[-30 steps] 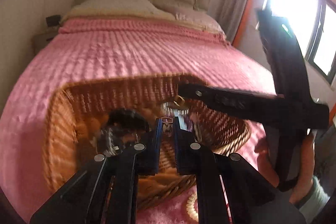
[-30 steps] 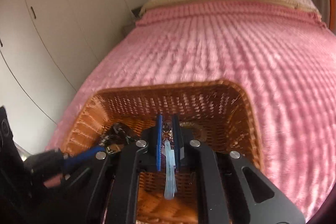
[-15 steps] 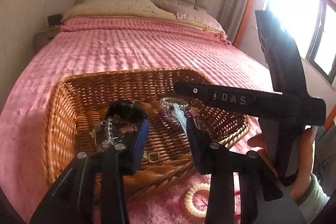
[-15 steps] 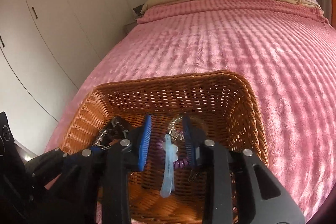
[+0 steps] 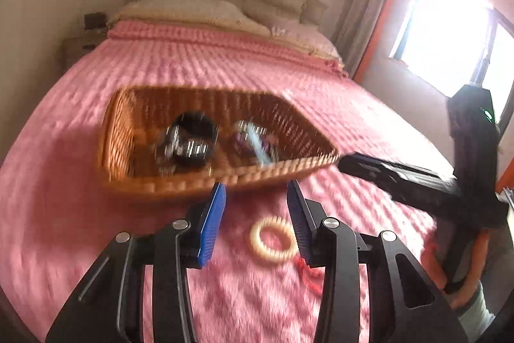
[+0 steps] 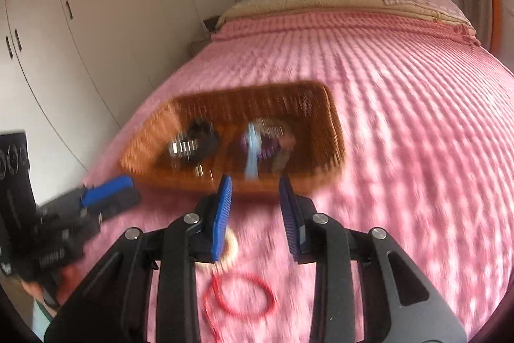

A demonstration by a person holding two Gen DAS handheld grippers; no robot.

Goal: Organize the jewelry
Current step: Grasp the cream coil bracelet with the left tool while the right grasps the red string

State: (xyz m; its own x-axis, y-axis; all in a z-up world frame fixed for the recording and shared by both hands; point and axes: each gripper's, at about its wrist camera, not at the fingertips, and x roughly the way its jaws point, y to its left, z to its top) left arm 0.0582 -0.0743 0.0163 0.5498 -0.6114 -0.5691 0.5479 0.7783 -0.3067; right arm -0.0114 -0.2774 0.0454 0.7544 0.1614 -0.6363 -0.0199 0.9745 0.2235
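A wicker basket (image 5: 192, 184) (image 6: 334, 130) sits on the pink bedspread and holds a black-and-silver watch (image 5: 192, 139) (image 6: 196, 143), a light blue hair clip (image 5: 258, 148) (image 6: 252, 151) and a purple coil (image 6: 271, 148). My left gripper (image 5: 256, 193) hangs open and empty just short of the basket's near rim. A cream bead bracelet (image 5: 273, 238) lies on the bedspread below it. My right gripper (image 6: 255, 185) is also open and empty, in front of the basket. A red string bracelet (image 6: 241, 298) lies under it, and the cream bracelet (image 6: 230, 246) shows partly behind its left finger.
The right gripper (image 5: 347, 163) enters the left wrist view from the right, held by a hand. The left gripper (image 6: 125, 192) shows at the left of the right wrist view. White wardrobes stand on the left, pillows and a headboard at the far end, and a window on the right.
Both grippers opened over the basket. The right let the blue hair clip fall in, and the left released a small piece. Both then drew back out of the basket toward the near bedspread.
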